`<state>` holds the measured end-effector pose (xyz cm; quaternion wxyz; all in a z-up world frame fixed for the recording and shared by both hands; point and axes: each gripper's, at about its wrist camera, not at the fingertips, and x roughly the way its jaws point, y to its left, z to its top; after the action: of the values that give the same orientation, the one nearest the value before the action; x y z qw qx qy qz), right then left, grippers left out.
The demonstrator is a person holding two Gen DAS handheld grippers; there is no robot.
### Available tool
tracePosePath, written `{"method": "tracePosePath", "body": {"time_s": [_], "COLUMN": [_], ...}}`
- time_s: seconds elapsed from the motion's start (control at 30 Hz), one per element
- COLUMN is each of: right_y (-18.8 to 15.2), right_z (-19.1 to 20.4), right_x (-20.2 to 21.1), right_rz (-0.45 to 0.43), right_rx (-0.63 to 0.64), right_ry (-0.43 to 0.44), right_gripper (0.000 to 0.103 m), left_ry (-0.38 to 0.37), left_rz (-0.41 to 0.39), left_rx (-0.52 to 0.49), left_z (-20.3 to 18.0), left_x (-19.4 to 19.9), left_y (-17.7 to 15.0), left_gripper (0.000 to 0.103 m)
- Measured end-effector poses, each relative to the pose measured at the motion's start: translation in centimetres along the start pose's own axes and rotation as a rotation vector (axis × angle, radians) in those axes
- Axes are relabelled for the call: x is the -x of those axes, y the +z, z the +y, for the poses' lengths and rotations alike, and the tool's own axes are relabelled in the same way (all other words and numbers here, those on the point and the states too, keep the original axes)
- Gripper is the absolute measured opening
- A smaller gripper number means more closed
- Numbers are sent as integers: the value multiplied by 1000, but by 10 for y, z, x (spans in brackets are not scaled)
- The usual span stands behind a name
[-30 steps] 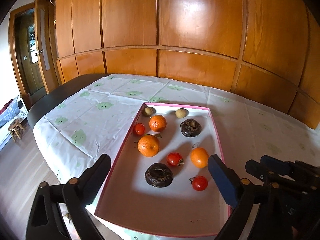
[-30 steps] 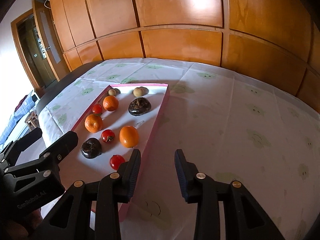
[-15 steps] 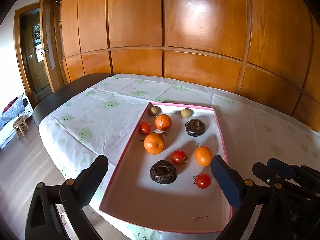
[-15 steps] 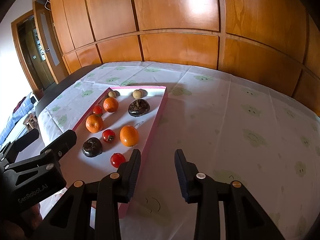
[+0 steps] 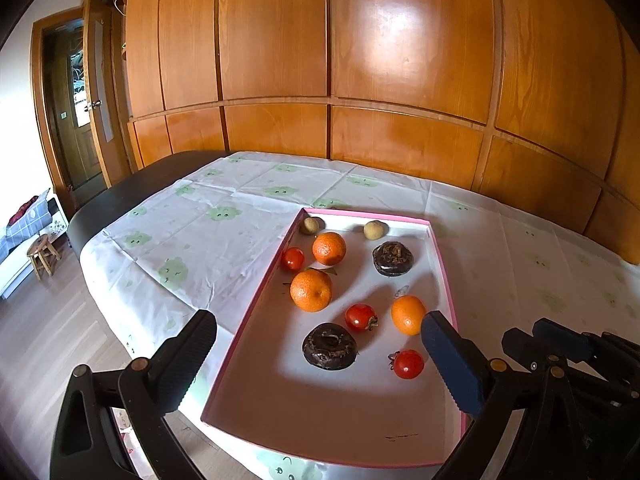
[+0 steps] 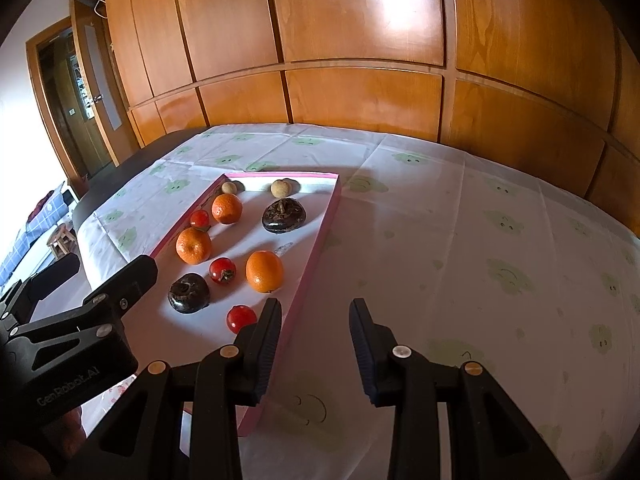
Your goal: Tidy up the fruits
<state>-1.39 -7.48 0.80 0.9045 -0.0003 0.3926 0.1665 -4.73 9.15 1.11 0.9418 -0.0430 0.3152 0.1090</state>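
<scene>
Both claws spread, empty | left gripper (image 5: 316,344) above tray (image 5: 256,312) | we should straddle dark fruit (image 5: 329,346) squarely, just ahead.

pink-rimmed white tray (image 5: 438,248); orange oranges (image 5: 311,290), red tomatoes (image 5: 408,364); white tablecloth (image 6: 460,220) with green smiley clouds.

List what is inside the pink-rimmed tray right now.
The pink-rimmed tray holds three oranges, three red tomatoes, two dark round fruits and two small tan fruits. In the right wrist view the right hand-held gripper covers part of its near corner.
</scene>
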Motion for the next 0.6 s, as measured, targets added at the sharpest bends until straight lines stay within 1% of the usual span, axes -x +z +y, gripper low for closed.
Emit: {"method": "tracePosePath", "body": {"time_s": [0.6], "right_y": [0], "right_z": [2], "right_x": [1], "right_rz": [-4], "right_rx": [18], "right_ry": [-2], "right_gripper": [35], "left_ry": [-3], "left_rz": [-11], "left_rx": [1], "left_z": [2], "left_x": [2], "left_y": [1], "left_gripper": [103]}}
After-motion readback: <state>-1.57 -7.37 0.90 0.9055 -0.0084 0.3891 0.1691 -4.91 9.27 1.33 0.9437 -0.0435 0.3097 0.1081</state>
